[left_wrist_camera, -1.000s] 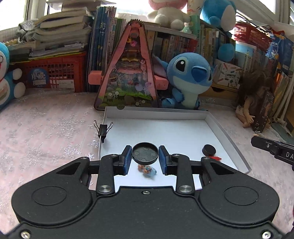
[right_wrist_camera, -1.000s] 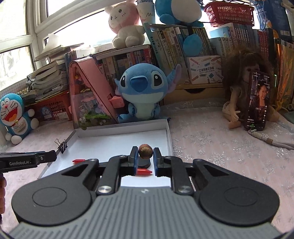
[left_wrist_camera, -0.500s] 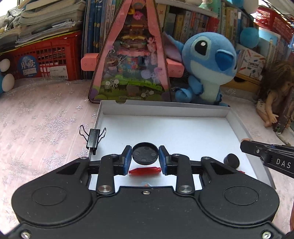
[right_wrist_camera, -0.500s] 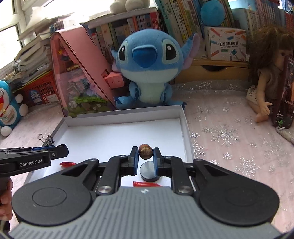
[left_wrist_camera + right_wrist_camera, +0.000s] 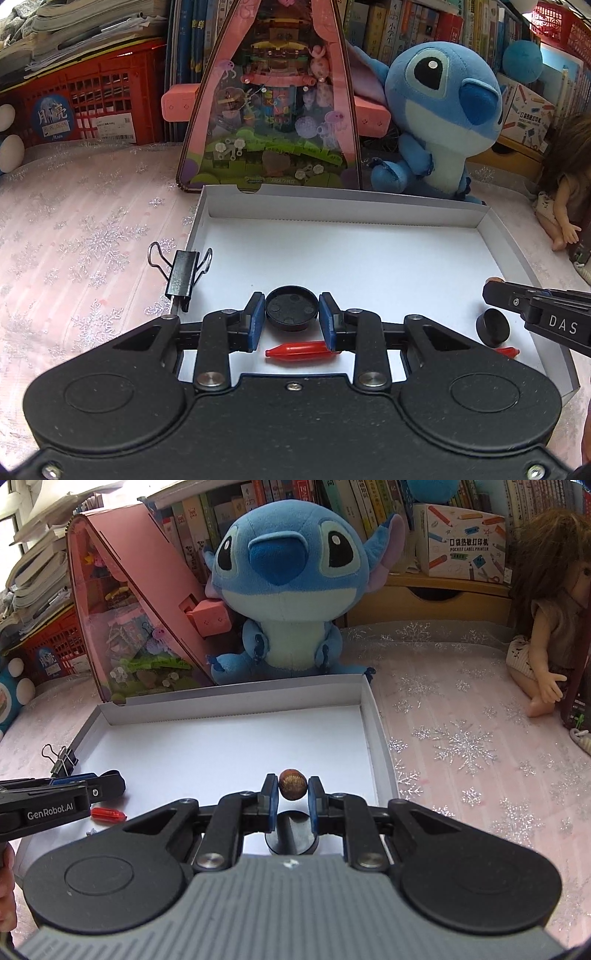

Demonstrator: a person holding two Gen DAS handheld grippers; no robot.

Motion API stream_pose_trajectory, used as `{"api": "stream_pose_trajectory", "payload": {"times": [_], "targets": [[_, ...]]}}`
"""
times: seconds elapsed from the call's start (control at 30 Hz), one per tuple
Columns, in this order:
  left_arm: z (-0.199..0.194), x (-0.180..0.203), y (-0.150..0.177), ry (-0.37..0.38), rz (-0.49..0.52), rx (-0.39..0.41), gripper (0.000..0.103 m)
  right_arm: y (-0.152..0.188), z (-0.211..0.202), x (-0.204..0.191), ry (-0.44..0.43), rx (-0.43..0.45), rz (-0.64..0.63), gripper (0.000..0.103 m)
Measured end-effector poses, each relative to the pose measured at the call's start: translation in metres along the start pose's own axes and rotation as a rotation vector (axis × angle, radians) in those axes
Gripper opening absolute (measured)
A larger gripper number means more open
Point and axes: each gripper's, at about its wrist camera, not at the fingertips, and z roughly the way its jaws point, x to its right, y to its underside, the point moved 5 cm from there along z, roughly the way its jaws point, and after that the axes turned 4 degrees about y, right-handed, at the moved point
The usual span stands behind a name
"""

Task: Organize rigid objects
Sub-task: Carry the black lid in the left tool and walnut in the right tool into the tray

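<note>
Your left claw (image 5: 291,319) is clenched on a round black cap (image 5: 291,308), held flat between the blue pads above the white tray (image 5: 369,258). Your right claw (image 5: 291,794) grips a small brown nut (image 5: 292,784), also over the tray, near its right wall. Below the left claw a red capsule-shaped piece (image 5: 299,349) lies on the tray floor; a second red piece (image 5: 109,815) shows in the right view beside the other claw's tip. A black disc (image 5: 291,834) sits on the tray just under your right claw. A black binder clip (image 5: 183,273) is clamped on the tray's left rim. Behind the tray sits a blue plush toy (image 5: 291,590), next to a pink triangular display case (image 5: 269,110).
</note>
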Motion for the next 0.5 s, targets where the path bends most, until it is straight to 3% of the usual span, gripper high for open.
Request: {"api": "stream_pose_trajectory", "payload": {"times": [0.5], "targets": [[0.004,0.002,0.002,-0.036,0.041,0.026,0.030,0.004,0.011,0.000,-0.001,-0.019,0.001,0.024]]}}
